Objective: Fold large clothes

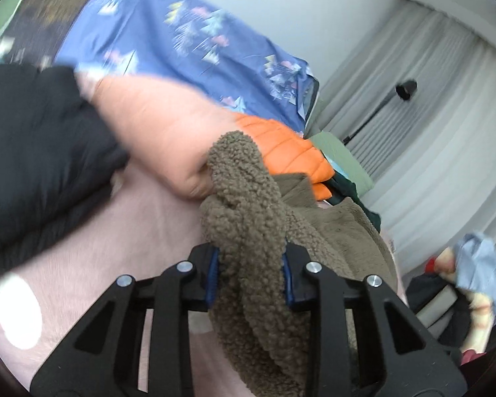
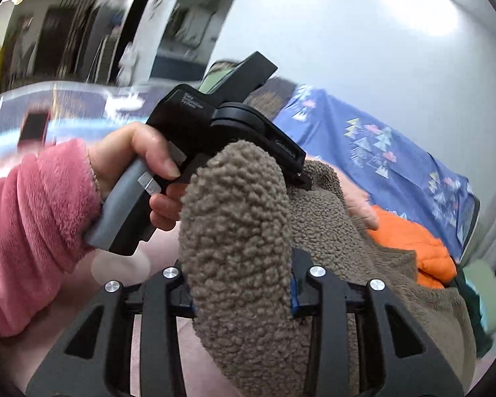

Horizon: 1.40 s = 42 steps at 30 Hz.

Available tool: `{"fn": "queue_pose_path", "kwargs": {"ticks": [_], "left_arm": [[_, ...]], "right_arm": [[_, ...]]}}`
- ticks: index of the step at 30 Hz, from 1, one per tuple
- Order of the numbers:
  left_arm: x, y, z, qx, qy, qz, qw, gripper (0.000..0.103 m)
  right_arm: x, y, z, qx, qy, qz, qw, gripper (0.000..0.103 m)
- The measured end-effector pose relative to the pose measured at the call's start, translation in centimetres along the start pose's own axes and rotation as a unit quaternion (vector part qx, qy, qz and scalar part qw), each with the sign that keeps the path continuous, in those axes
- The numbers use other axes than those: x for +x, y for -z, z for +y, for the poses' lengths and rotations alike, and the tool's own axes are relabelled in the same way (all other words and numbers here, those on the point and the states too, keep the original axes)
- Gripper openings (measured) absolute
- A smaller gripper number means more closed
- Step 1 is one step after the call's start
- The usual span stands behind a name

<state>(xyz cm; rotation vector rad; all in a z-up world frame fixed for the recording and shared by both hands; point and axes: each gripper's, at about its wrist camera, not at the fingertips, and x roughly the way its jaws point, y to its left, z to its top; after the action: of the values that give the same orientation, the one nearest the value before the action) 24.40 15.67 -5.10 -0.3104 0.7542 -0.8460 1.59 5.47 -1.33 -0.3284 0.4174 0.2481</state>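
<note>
Brown sherpa fleece jacket (image 1: 248, 231): bunched above the pink bed (image 1: 115, 238) | left tongs (image 1: 251, 274): clenched on a fleece fold | right tongs (image 2: 241, 294): clenched on another fold | person's hand (image 2: 139, 162), pink sleeve (image 2: 33, 215): gripping the left handle, angled downward

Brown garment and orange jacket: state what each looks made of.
Brown garment: looks like sherpa-style fleece, matte, judging by its nubby curled pile. Orange jacket: probably thin synthetic shell with padding, slightly shiny, shown by its stitched puffy quilting.
</note>
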Motion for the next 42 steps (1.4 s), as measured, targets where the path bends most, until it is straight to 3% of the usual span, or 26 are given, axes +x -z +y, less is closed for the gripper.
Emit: {"fn": "queue_pose_path", "kwargs": {"ticks": [7,12,21,23,26,29,30,33,35,38,39,42], "left_arm": [[1.5,-3.1,-10.4,0.087,-0.014,0.0,0.9961,0.029],[5.7,-3.7,-18.2,0.146,-0.033,0.021,0.9885,0.029],[15.1,-2.5,-29.3,0.227,-0.061,0.069,0.9694,0.03],[17.4,-1.7,-31.3,0.245,-0.064,0.081,0.9639,0.031],[21.2,-0.2,-34.4,0.284,-0.078,0.105,0.95,0.033],[25.4,2.0,-37.4,0.33,-0.085,0.136,0.9302,0.036],[27.4,3.1,-38.5,0.352,-0.09,0.148,0.9198,0.037],[32.1,6.3,-39.9,0.386,-0.11,0.175,0.899,0.048],[34.2,7.9,-39.8,0.394,-0.117,0.193,0.8911,0.053],[34.8,8.6,-40.1,0.394,-0.112,0.196,0.8907,0.056],[34.4,8.6,-40.1,0.394,-0.107,0.193,0.8923,0.058],[32.3,7.4,-40.1,0.378,-0.078,0.18,0.9047,0.063]], "right_arm": [[-5.3,0.4,-8.1,0.116,0.007,-0.043,0.992,0.037],[-8.4,2.8,-12.9,0.171,0.031,-0.068,0.982,0.037],[-12.9,9.3,-22.1,0.31,0.032,-0.089,0.946,0.036],[-14.0,11.5,-24.4,0.352,0.031,-0.088,0.931,0.036],[-15.3,14.7,-27.1,0.412,0.032,-0.075,0.908,0.035],[-16.3,18.3,-29.1,0.473,0.03,-0.058,0.879,0.034],[-16.6,19.6,-29.6,0.487,0.039,-0.05,0.871,0.034],[-16.1,23.1,-30.7,0.511,0.051,-0.012,0.858,0.034],[-15.7,25.3,-31.0,0.54,0.034,0.004,0.841,0.035],[-15.5,27.2,-31.4,0.574,0.002,-0.002,0.819,0.035],[-15.6,27.3,-31.6,0.573,0.001,-0.003,0.82,0.036],[-15.7,26.4,-31.2,0.547,0.019,-0.004,0.837,0.037]]}}
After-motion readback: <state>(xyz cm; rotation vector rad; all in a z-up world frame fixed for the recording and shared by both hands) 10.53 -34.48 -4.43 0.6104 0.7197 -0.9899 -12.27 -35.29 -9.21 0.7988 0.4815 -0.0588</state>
